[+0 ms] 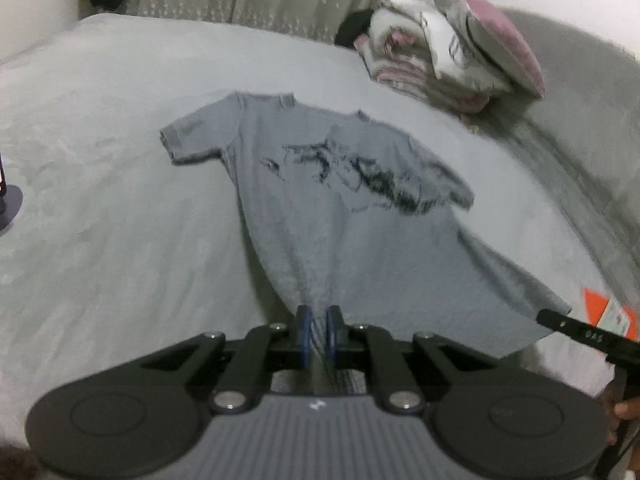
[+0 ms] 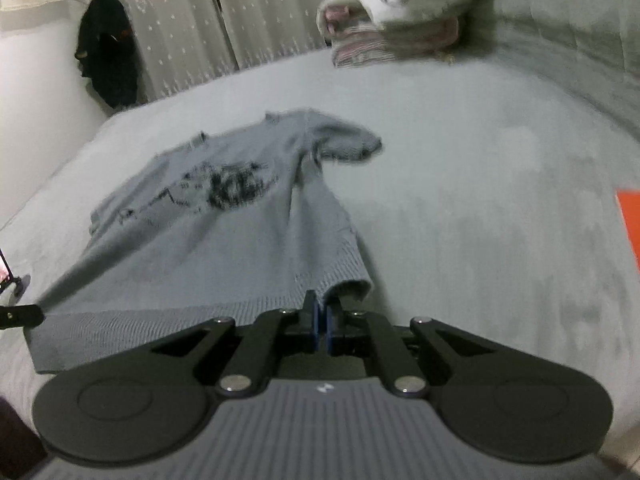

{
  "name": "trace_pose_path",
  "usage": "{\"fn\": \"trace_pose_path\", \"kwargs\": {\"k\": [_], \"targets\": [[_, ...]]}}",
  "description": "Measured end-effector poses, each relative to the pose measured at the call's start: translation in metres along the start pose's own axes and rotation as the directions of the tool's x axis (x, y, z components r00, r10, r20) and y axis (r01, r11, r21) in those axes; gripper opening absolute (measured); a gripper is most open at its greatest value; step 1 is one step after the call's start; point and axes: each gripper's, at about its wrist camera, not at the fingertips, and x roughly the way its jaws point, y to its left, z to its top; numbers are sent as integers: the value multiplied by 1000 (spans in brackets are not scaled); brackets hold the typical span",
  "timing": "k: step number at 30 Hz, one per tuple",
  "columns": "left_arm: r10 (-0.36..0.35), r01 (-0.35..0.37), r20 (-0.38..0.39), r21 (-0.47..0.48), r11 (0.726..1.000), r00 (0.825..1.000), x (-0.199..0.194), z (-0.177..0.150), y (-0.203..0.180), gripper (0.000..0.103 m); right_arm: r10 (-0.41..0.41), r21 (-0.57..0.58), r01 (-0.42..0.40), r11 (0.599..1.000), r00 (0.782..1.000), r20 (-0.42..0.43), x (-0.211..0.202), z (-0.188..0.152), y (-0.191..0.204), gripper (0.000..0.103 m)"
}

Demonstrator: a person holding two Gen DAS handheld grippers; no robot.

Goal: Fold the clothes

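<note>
Hand-held grippers [image 1: 319,330] [image 2: 321,326] on shirt [image 1: 320,208] hem

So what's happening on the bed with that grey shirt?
A person is folding a grey T-shirt on a bed, using a hand-held gripper in each hand. The left gripper has its jaws shut on the shirt's bottom hem, and the right gripper has its jaws shut on the hem too, near the other corner. The hem is lifted while the sleeves and collar lie flat. A pile of pillows and bedding sits at the far end.

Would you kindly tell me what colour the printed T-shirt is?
The T-shirt is grey-blue with a black graphic print across the chest, clearest in the left wrist view.
</note>
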Motion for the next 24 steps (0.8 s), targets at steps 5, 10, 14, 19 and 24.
{"fn": "trace_pose_path", "kwargs": {"k": [5, 10, 14, 19, 24], "targets": [[-19, 18, -53, -23, 1000, 998, 16, -10, 7, 10, -20, 11, 20, 1000, 998, -63, 20, -16, -5, 4], [-44, 42, -23, -83, 996, 999, 4, -23, 29, 26, -19, -11, 18, 1000, 998, -63, 20, -19, -3, 21], [-16, 11, -33, -150, 989, 999, 3, -32, 49, 28, -23, -5, 23, 1000, 999, -44, 14, -19, -6, 56], [-60, 53, -36, -180, 982, 998, 10, -32, 50, 29, -30, 14, 30, 999, 1000, -6, 6, -15, -12, 56], [-81, 71, -58, -164, 984, 995, 28, -30, 40, 27, -63, 34, 62, 998, 998, 24, 6, -8, -19, 56]]}}
